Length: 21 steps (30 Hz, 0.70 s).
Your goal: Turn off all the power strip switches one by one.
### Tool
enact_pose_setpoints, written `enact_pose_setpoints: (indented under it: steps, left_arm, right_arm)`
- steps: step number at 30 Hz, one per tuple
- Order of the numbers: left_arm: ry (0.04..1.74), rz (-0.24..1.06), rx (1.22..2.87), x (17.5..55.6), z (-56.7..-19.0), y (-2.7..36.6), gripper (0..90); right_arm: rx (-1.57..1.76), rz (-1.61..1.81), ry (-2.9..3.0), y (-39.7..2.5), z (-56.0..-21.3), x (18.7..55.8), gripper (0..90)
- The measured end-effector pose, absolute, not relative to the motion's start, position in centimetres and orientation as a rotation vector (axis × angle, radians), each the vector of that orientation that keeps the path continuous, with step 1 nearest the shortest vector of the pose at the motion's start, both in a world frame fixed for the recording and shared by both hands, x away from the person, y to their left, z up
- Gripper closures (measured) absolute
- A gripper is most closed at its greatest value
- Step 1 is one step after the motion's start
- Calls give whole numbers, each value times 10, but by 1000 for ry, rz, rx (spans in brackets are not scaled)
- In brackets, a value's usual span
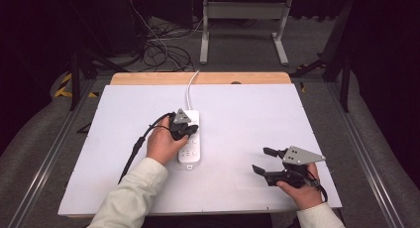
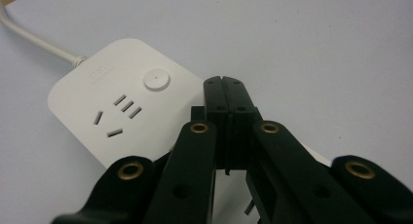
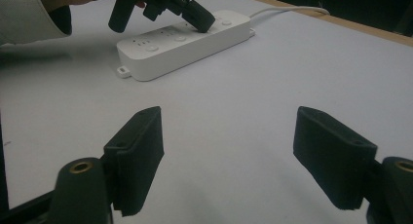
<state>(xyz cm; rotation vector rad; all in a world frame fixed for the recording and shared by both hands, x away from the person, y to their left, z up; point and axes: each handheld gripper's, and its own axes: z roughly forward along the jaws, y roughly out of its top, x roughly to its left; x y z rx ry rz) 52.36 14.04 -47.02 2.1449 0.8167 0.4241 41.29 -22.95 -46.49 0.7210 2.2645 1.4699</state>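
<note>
Matte white table, glossy rounded power strip under left gripper, fingers pressed together; right gripper ribbed fingers wide.

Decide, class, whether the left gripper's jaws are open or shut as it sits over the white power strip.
Shut. In its own view, the left gripper has both black jaws pressed together with nothing between them, tips over the power strip.

White power strip lies flat near table centre, long axis running 6 to 12 o'clock, cord exiting at 12. Round buttons beside each socket; sockets visible are unoccupied.
</note>
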Motion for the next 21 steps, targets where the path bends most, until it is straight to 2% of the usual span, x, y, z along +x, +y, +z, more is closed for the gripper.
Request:
enact_pose_setpoints:
  steps: [11, 14, 21]
  left_arm:
    - [817, 438, 2151, 523, -471, 138, 900]
    - [797, 516, 2156, 520, -466, 139, 900]
    - [793, 453, 2040, 515, -447, 154, 900]
  right_arm:
    - [717, 1471, 2266, -229, -465, 412, 276]
    - [720, 1470, 2266, -229, -465, 413, 276]
    - [726, 1466, 2268, -230, -466, 414, 275]
